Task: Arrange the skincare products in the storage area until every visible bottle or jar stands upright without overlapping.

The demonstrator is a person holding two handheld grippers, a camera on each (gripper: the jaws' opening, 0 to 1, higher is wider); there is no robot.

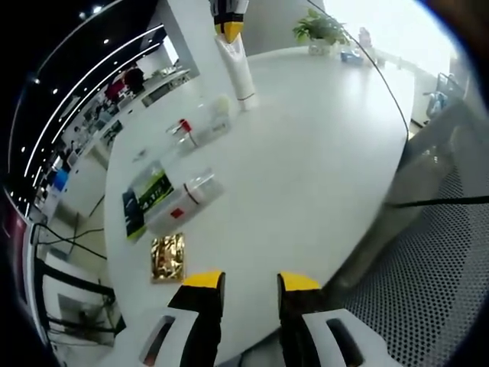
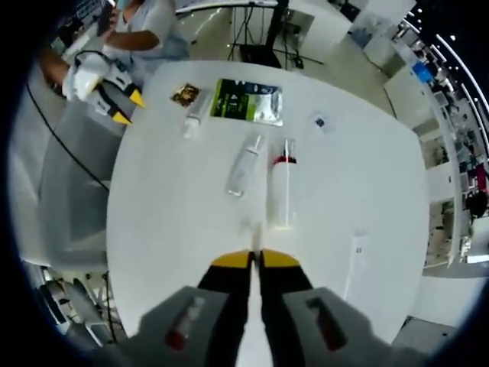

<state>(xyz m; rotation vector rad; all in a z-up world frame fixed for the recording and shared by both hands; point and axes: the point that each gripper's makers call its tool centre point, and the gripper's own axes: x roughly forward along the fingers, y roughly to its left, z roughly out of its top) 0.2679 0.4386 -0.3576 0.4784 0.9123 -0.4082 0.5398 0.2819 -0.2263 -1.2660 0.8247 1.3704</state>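
The right tongs [image 2: 254, 258] are pinched shut on a white tube [image 1: 239, 70], standing it on its cap on the white table [image 2: 176, 222]; the standing-up step seems under way. Just beyond their tips lie a red-collared bottle [image 2: 281, 193] and a clear bottle [image 2: 244, 168], both still on their sides, and farther off a green-and-black packet [image 2: 246, 100]. The left tongs [image 1: 251, 280] hang open over the table edge, near a gold sachet [image 1: 167, 257]. Next, I'd judge: release the tube gently. No label reads clearly.
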